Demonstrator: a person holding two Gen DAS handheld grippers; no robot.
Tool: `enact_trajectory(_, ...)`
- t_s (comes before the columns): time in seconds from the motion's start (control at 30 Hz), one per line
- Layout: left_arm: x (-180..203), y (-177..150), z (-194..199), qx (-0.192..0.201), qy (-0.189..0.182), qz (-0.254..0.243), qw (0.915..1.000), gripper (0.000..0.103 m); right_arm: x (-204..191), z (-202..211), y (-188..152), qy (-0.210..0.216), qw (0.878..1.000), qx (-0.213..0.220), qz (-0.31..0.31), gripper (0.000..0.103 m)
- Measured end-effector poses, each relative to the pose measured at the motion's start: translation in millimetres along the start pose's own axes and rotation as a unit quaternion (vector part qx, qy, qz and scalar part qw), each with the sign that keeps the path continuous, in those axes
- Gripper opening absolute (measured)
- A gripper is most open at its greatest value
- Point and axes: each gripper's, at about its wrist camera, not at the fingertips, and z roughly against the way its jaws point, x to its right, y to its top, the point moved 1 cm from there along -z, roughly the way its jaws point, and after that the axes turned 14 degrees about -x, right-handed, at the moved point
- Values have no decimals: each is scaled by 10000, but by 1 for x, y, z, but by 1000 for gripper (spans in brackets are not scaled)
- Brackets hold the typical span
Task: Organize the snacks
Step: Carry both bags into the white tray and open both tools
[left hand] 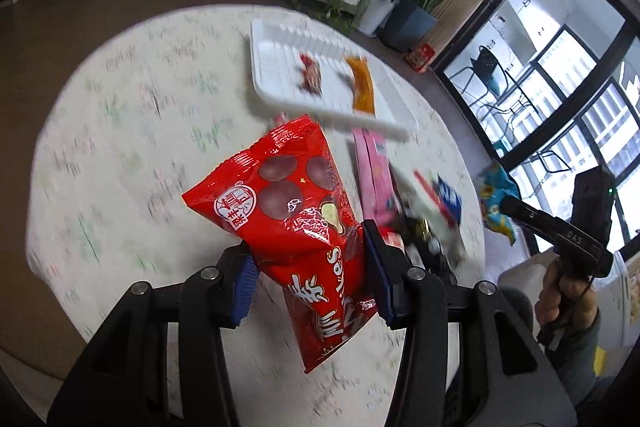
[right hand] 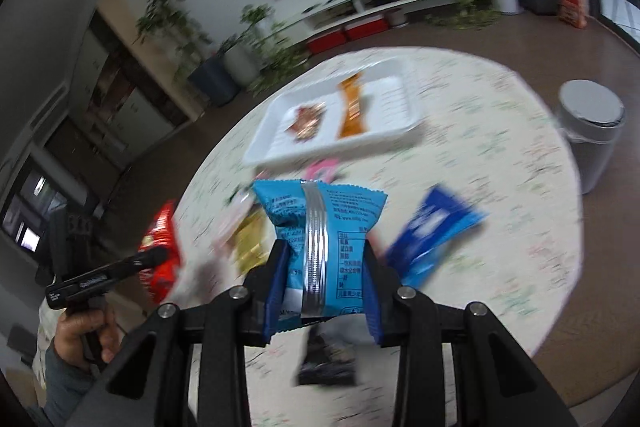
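1. Left wrist view: your left claw (left hand: 308, 279) is clamped on the red snack bag (left hand: 292, 215), held in the air above the desk (left hand: 120, 131), short of the white tray (left hand: 280, 83). The slick film bulges between the pads and could slide out if you swing.

2. Right wrist view: your right claw (right hand: 324, 279) is pinching the blue packet (right hand: 320, 223) low, above loose snacks. Its puffed top may tip, or you could clip the tray's rim when lowering.

Motion blur smears the loose snack pile (left hand: 424, 219) beside the pink box (left hand: 374, 175); labels unreadable. Small dark wrapper (right hand: 326, 359) partly hidden behind blue foil packet (right hand: 316, 247). Round patterned counter (left hand: 120, 131) cut off by frame btm.
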Motion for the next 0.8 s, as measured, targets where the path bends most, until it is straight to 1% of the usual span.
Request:
enact_trajectory(0.13, -3, 52, 12, 183, 153, -62, 9997, 45, 47, 20, 32, -309, 9980, 338, -446, 37)
enact_trajectory(0.2, -2, 87, 11, 214, 148, -89, 9996, 45, 63, 25, 56, -439, 9962, 490, -579, 37)
enact_trajectory(0.27, 3, 113, 7, 211, 279, -173, 9992, 45, 68, 26, 78, -514, 9953, 589, -565, 37)
enact_trajectory(0.3, 9, 132, 5, 241, 340, -295, 9987, 45, 68, 24, 91, -487, 9953, 631, -541, 37)
enact_trajectory(0.33, 11, 143, 5, 249, 341, -343, 9985, 45, 67, 23, 102, -473, 9952, 680, -516, 37)
enact_trajectory(0.43, 19, 184, -7, 189, 434, -559, 9973, 45, 55, 8, 144, -508, 9953, 775, -289, 37)
enact_trajectory(0.5, 21, 207, -26, 19, 418, -651, 9970, 45, 47, -6, 168, -426, 9964, 712, -163, 37)
enact_trajectory(0.6, 20, 227, -53, -177, 628, -782, 9948, 45, 32, -40, 197, -476, 9977, 483, 78, 37)
enact_trajectory(0.67, 18, 236, -72, -296, 703, -808, 9938, 45, 27, -57, 207, -513, 9980, 315, 209, 37)
enact_trajectory(0.8, 15, 247, -109, -501, 724, -856, 9924, 45, 18, -101, 218, -783, 9960, -96, 429, 37)
